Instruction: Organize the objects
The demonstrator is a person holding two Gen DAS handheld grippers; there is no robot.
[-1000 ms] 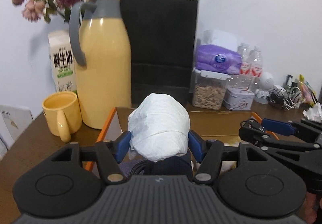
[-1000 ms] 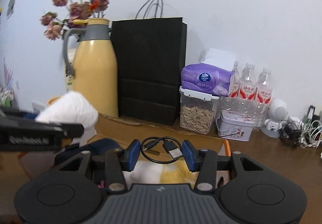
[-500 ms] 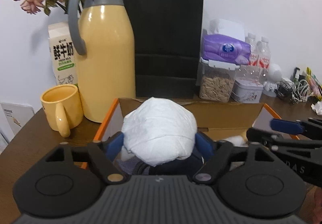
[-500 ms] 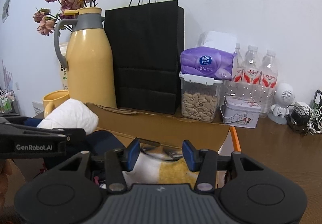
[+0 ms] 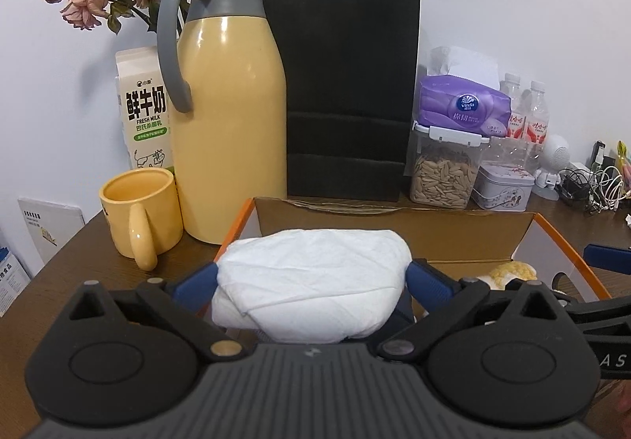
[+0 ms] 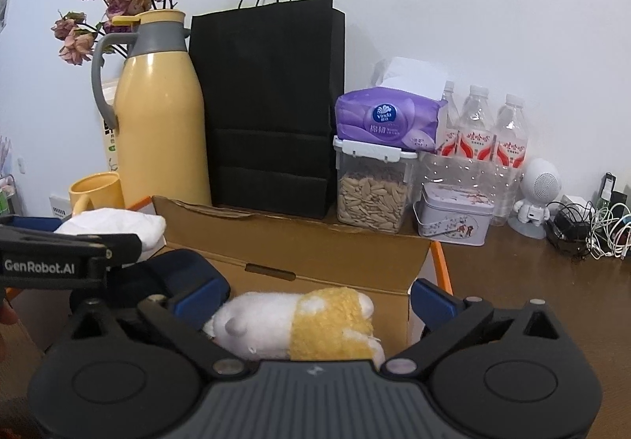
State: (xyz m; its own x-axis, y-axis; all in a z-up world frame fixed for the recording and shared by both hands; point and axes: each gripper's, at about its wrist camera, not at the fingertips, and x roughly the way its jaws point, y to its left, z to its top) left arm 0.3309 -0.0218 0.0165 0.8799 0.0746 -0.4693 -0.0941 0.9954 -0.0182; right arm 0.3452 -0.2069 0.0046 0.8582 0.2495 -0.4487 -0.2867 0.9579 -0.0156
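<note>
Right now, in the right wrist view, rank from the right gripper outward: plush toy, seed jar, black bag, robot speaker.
1. Plush toy, between the opening jaws of the right gripper, in the box.
2. Seed jar, behind the box, centre-right.
3. Black bag and robot speaker, by the wall: too close to call.

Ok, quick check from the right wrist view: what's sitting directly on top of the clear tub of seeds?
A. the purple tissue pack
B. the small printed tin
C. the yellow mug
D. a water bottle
A: the purple tissue pack rests on the white clip lid of the clear tub of seeds; the printed tin stands on the table beside the tub.
</note>
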